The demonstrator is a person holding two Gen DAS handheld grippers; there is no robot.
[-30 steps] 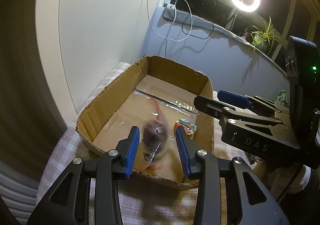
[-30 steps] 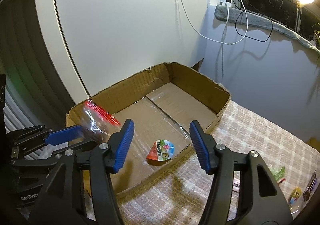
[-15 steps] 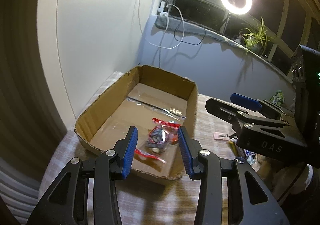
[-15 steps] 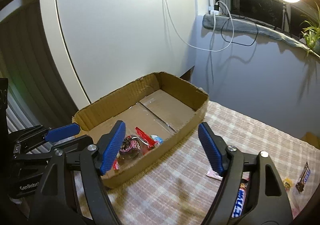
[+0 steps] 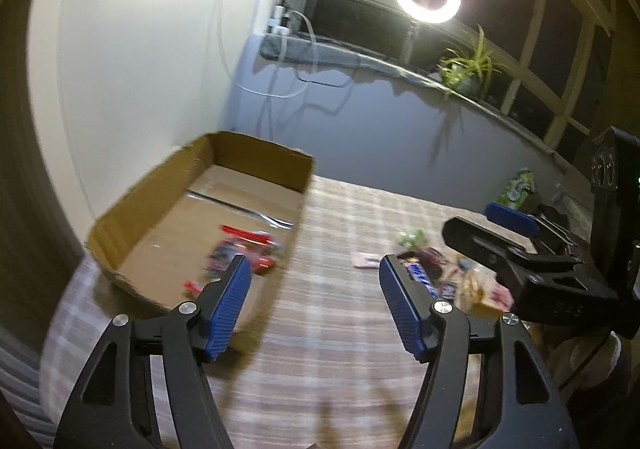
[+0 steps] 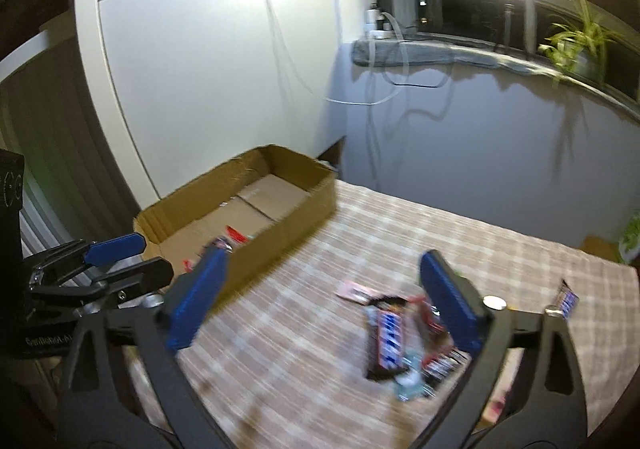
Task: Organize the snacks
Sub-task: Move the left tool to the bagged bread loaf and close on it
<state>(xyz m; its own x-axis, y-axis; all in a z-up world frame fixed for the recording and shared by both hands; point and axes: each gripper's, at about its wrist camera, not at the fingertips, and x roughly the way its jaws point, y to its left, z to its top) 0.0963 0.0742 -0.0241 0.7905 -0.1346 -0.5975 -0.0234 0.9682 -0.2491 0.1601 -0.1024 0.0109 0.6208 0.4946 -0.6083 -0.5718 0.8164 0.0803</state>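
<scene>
Both grippers empty, jaws opening beside the cardboard box (image 5: 256,157).

Nothing is held between the widening jaws of the left gripper (image 5: 316,305) or the right gripper (image 6: 324,301). A red-striped snack bag (image 5: 244,249), gripped a second ago, is now seen lying inside the box near its front wall. Loose snacks (image 6: 396,333) are scattered right of the box on open checked cloth (image 6: 400,225).

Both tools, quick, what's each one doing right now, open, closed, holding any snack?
Left tool: jaws opening, nothing between them, holding nothing.
Right tool: jaws opening wide, nothing held.
</scene>
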